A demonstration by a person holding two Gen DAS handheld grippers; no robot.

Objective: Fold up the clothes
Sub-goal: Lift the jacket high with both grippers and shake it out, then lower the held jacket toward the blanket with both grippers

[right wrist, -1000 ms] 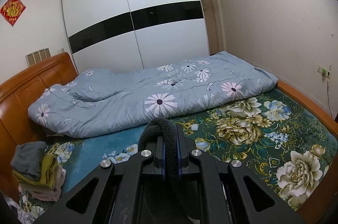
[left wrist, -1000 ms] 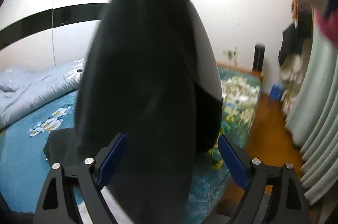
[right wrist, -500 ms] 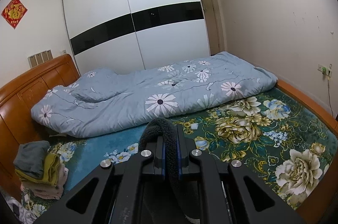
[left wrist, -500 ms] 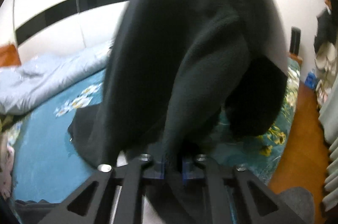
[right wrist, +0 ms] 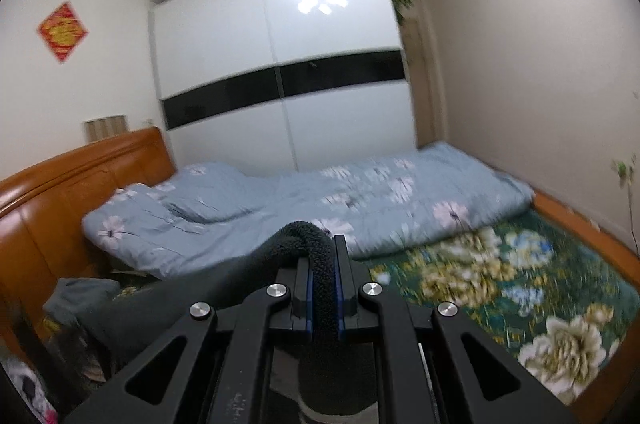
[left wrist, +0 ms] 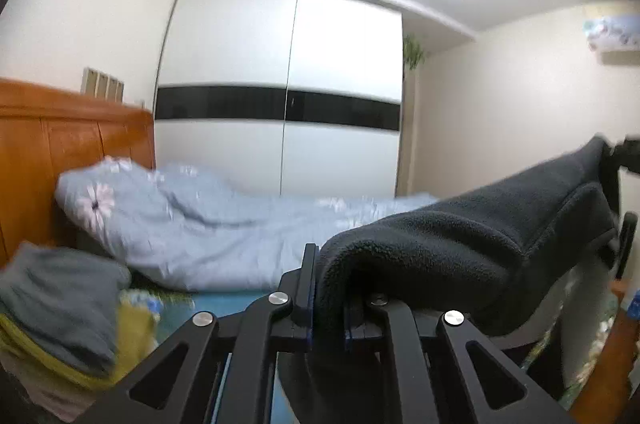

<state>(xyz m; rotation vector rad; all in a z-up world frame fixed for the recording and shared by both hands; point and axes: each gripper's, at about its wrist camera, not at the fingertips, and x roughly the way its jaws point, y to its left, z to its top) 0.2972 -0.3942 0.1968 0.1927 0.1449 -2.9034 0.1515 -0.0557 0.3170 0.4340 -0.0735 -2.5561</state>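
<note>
The dark fleece garment (left wrist: 460, 244) hangs in the air between the two grippers, its long axis running roughly level from one to the other: in the left wrist view it stretches from the left gripper (left wrist: 328, 308) up and away to the right edge, where a dark shape that may be the other tool shows, and in the right wrist view the same fleece (right wrist: 256, 264) trails off to the left from the right gripper (right wrist: 324, 300). Both grippers are clamped tight on a bunched edge of the fleece, so neither hand is nearer than the other; the fold likely turns on lowering this span flat. Below lies the bed (right wrist: 520, 284) with its floral sheet, a pale blue quilt (right wrist: 320, 199) across the far side, a stack of folded clothes (left wrist: 60, 304) by the wooden headboard (left wrist: 72, 127), and a white wardrobe (right wrist: 288, 83) behind
</note>
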